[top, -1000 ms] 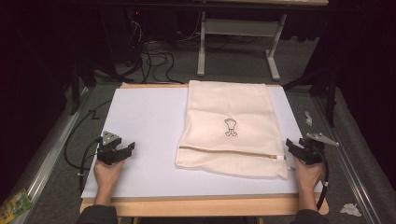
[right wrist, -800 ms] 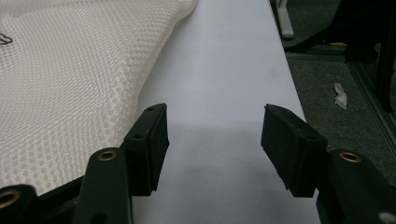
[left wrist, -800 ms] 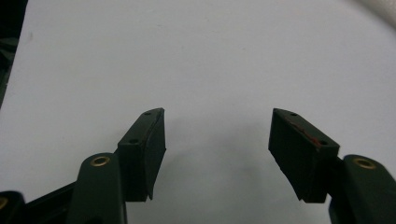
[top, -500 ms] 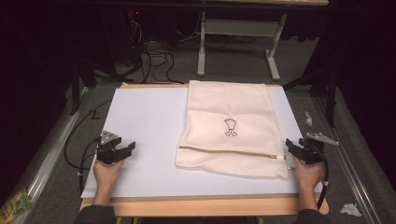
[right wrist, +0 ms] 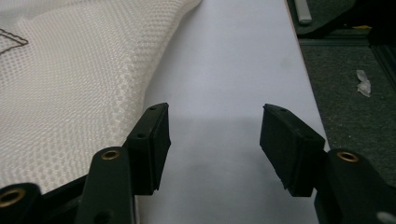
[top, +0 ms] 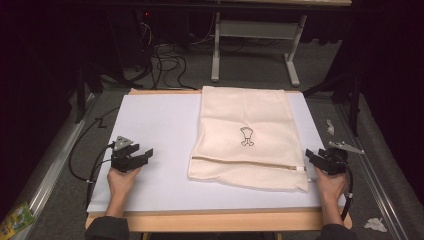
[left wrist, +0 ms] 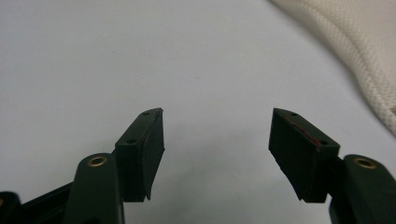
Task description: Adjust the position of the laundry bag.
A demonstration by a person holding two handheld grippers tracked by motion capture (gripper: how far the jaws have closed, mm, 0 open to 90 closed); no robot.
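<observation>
- Resting on the white sheet (top: 150,130) at the near-left: left gripper (top: 134,158), jaws spread, nothing between them. Well apart from the bag.
- In the left gripper view its tips (left wrist: 215,140) frame bare sheet; the bag's near-left corner (left wrist: 359,60) sits up and to the right of them.
- Mesh bag (top: 250,135) lies flat on the right half of the sheet, cream, small drawn logo (top: 246,136) mid-panel, zipper line (top: 245,163) across near the front edge.
- Right gripper (top: 320,159) also released, empty, just beside the bag's near-right corner, by the zipper end.
- Right gripper view: left jaw right at the mesh edge (right wrist: 140,93), right jaw over bare sheet.
- Judgement: step in hand is the approach to grab the bag, probably at the two near corners.
- To do it well: left needs to travel right to the near-left corner; right only needs a nudge inward.
- Come in low and flat, slide one jaw under the edge, pinch hem rather than loose mesh, which will stretch and slip.
- Take both corners evenly or the bag skews.
- Surface: smooth white sheet on a wood table (top: 215,220), so cloth may slide when pushed.
- Room: dark, grey carpet, cables (top: 160,55) behind, white frame legs (top: 290,60) beyond, paper scraps (top: 375,224) on the floor at right.
</observation>
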